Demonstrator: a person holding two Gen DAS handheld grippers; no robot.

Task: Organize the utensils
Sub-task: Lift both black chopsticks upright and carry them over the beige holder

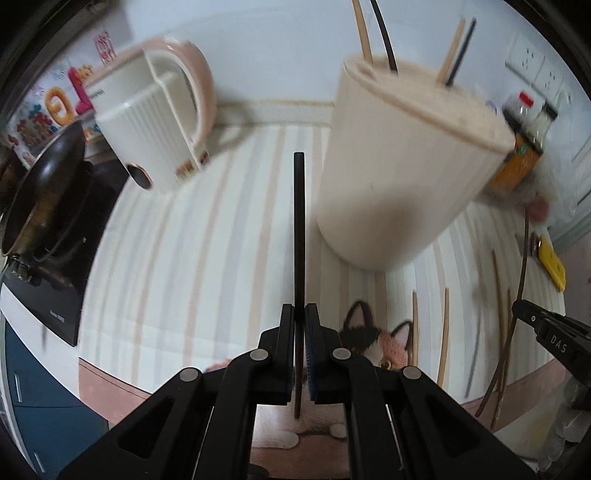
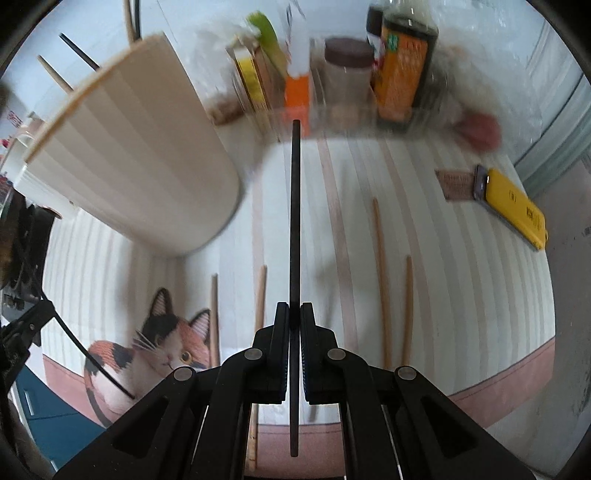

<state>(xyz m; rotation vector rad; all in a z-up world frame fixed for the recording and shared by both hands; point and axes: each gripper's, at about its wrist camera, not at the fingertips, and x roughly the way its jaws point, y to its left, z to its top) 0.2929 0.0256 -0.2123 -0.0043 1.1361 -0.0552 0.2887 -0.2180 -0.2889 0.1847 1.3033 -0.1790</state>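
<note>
Chopsticks are the utensils here, and the sorting looks partly done. Four stand in the tall cream ribbed plastic holder (image 1: 402, 166) at the upper right of the left wrist view: two pale wooden chopsticks (image 1: 362, 31) and two slim black chopsticks in the holder (image 1: 384, 37), one of each in each cluster.

The left gripper (image 1: 300, 332) is clamped on a black chopstick (image 1: 299, 229) that runs up the centre of its frame, short of the holder. The right gripper (image 2: 294, 332) likewise pinches a second black chopstick (image 2: 294, 229) at the centre of its own view.

Four brown wooden chopsticks (image 2: 382, 280) lie loose on the striped tablecloth (image 2: 461, 295) in the lower middle of the right wrist view, two left of the gripper and two right of it. So my count is four stowed, two in hand, four left to gather.

A second white ribbed holder with a pink rim (image 1: 155, 110) sits at the upper left of the left view; nothing shows above its rim, and the blur hides the rest.
</note>
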